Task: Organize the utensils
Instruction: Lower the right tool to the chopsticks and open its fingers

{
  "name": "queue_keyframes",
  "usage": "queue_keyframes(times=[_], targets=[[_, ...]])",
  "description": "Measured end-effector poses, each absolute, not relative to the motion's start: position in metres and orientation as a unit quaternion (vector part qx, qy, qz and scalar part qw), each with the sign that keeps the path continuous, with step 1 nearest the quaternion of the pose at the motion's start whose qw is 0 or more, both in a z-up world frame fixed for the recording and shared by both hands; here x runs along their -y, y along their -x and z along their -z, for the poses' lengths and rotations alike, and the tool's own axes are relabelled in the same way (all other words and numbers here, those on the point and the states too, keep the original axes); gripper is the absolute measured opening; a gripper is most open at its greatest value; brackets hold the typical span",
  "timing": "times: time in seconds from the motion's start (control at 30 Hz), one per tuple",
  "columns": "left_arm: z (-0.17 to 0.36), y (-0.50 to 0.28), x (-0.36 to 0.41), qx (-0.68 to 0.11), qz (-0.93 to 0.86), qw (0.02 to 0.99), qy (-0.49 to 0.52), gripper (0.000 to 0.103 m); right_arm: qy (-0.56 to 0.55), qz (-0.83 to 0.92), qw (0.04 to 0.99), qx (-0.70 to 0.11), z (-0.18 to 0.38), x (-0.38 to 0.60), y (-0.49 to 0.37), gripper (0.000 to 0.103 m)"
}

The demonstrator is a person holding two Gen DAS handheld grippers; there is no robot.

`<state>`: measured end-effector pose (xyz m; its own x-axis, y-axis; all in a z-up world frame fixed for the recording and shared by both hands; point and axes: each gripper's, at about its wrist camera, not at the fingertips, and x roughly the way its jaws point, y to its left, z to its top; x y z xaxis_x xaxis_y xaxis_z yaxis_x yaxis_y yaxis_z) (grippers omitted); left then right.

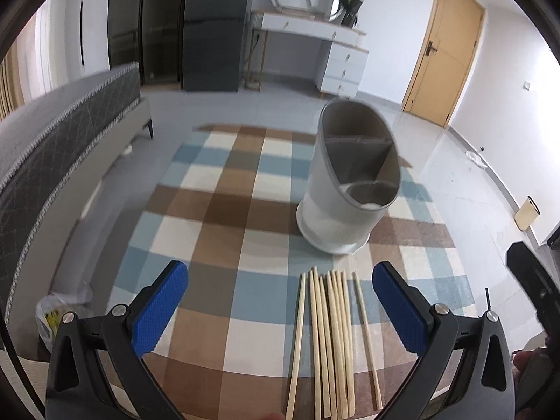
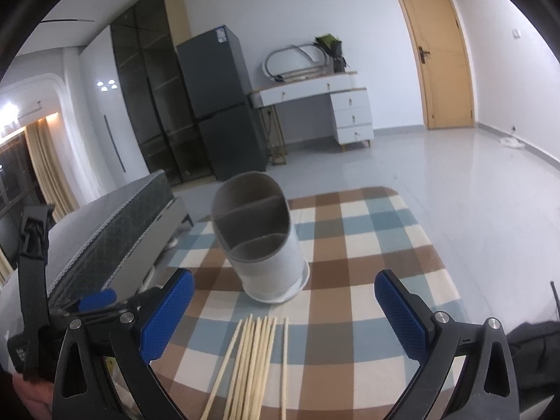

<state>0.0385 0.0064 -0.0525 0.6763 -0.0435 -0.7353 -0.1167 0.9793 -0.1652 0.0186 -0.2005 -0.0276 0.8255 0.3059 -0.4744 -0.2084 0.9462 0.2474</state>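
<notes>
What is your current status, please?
Left gripper and right gripper jaws open, empty. Pale wooden chopsticks on checked cloth, before empty grey divided holder. Nothing between.

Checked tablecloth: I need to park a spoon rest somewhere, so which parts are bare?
Bare cloth lies left of the chopsticks and utensil holder, toward the bench, and right of the holder toward the floor. The near middle is crowded: chopsticks lie directly before the holder's base.

Left gripper (image 1: pixel 280 309), right gripper (image 2: pixel 284 315): black plastic frames, triangular cutouts, silver screws at pivots, blue pads (image 1: pixel 159 309) (fine dimpled texture). Bit of skin at edges.
</notes>
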Motion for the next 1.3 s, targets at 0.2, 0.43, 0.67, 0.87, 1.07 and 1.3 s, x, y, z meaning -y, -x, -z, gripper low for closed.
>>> queue_keyframes(times=[0.2,0.43,0.67,0.87,1.07,1.3], targets=[[0.094,-0.062,-0.009,-0.477,-0.035,0.874,0.087,0.102,-0.115,-0.131,0.946,-0.273,0.036,0.205,-0.041,0.103],[0.138,-0.07,0.004,-0.557,-0.03,0.829,0.04,0.101,-0.129,-0.124,0.934,-0.308,0.047,0.206,-0.067,0.103],[0.157,-0.076,0.006,-0.598,-0.046,0.799,0.039,0.1,-0.168,-0.129,0.919,-0.333,0.054,0.216,-0.075,0.103],[0.153,-0.083,0.022,-0.595,-0.025,0.803,0.027,0.099,-0.187,-0.128,0.908,-0.351,0.06,0.224,-0.08,0.103],[0.136,-0.089,0.044,-0.579,0.005,0.815,0.007,0.064,-0.199,-0.131,0.897,-0.372,0.069,0.23,-0.085,0.096],[0.121,-0.073,0.052,-0.574,0.029,0.818,0.009,0.003,-0.175,-0.133,0.886,-0.409,0.085,0.224,-0.093,0.075]])
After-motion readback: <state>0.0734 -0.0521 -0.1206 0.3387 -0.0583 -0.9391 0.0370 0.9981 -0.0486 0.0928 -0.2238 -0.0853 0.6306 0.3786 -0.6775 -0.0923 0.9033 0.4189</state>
